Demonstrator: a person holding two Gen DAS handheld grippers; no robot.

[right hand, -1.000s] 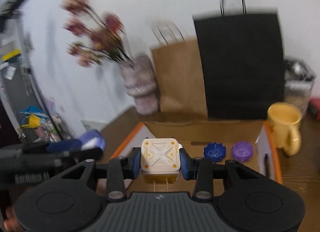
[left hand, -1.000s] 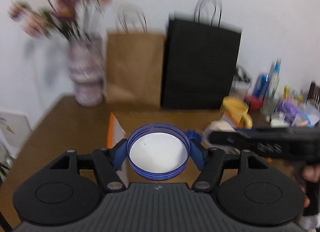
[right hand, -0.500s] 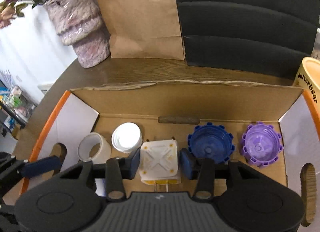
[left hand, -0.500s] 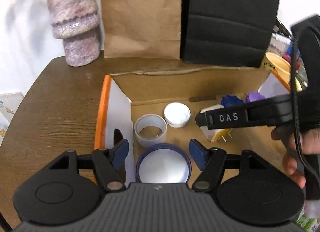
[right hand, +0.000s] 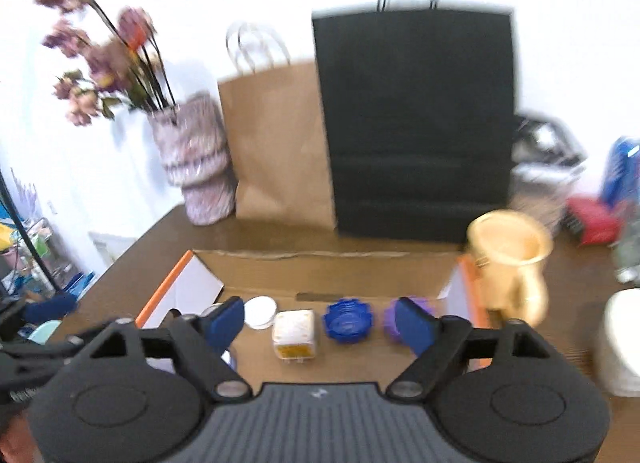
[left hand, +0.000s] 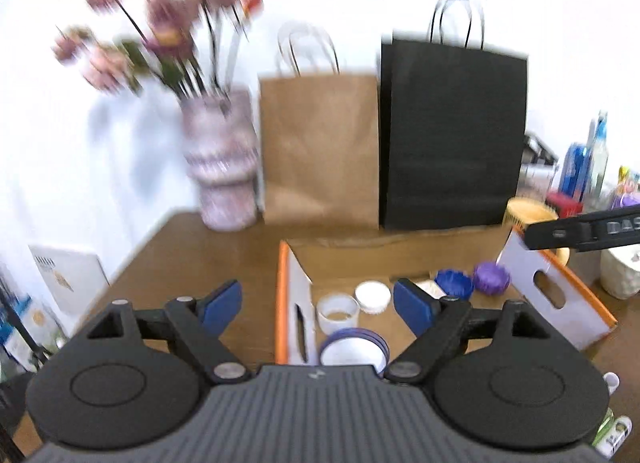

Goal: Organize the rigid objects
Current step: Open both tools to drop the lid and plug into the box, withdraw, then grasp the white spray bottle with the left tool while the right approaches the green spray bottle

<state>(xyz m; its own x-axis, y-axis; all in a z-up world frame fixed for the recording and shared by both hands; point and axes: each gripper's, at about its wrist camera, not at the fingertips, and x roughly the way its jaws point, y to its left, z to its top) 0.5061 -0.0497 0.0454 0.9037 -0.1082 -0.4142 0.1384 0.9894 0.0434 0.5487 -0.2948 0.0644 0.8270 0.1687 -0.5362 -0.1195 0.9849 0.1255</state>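
— Both grippers have pulled back and up from the cardboard box [left hand: 552, 295] since half a second ago. What shows on the left view?

— My left gripper [left hand: 318, 303] has its jaws wide apart and empty. The blue-rimmed lid [left hand: 352, 349] lies in the box near corner, beside the white ring [left hand: 338, 313] and white cap [left hand: 373, 296].

— And the right view?

— My right gripper [right hand: 320, 321] is also spread wide, holding nothing. The white cube [right hand: 294, 333] sits in the box next to the blue cap [right hand: 347, 321]. I judge these placed; what is left, I cannot tell.
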